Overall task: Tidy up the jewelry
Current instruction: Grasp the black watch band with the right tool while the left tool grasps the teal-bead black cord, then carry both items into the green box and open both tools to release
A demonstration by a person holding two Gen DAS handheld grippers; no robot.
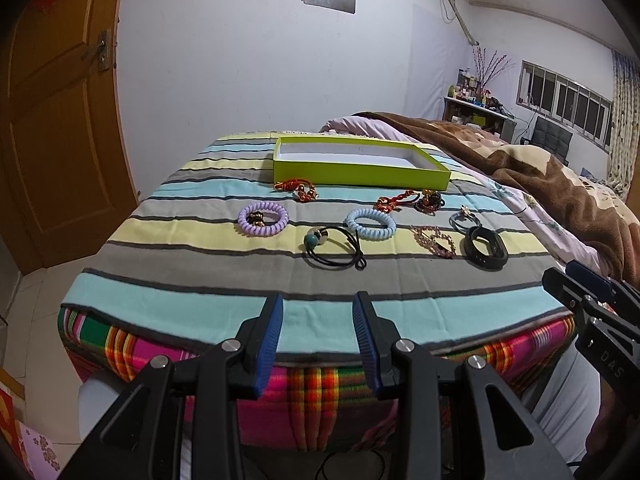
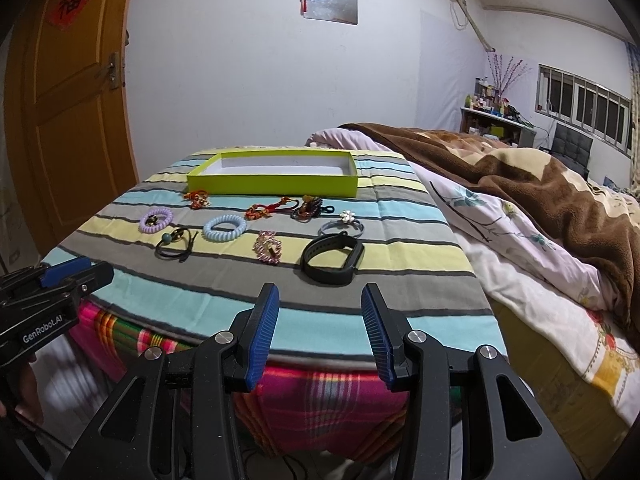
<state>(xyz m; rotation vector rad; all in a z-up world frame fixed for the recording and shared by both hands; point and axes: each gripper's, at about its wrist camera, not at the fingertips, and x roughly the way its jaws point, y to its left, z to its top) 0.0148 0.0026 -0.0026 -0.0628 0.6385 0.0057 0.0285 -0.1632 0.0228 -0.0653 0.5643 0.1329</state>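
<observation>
A shallow lime-green box (image 1: pixel 360 173) (image 2: pixel 276 181), empty with a white inside, stands at the far side of a striped cloth. Before it lie several pieces: a purple coil band (image 1: pixel 263 218) (image 2: pixel 156 219), a light blue coil band (image 1: pixel 370 223) (image 2: pixel 224 228), a black hair tie with a teal bead (image 1: pixel 335 248) (image 2: pixel 174 243), a pink beaded bracelet (image 1: pixel 435 241) (image 2: pixel 269 251), a black wristband (image 1: pixel 485 252) (image 2: pixel 333 263), red knotted cords (image 1: pixel 296 189) (image 2: pixel 197 199) and a flower hair tie (image 2: pixel 343 222). My left gripper (image 1: pixel 318 336) and right gripper (image 2: pixel 320 332) are open and empty, at the near edge.
The striped cloth (image 1: pixel 200 280) (image 2: pixel 400 280) covers a table with a plaid cover beneath. A bed with a brown blanket (image 2: pixel 540 184) lies close on the right. A wooden door (image 1: pixel 52 140) stands on the left. A white wall is behind.
</observation>
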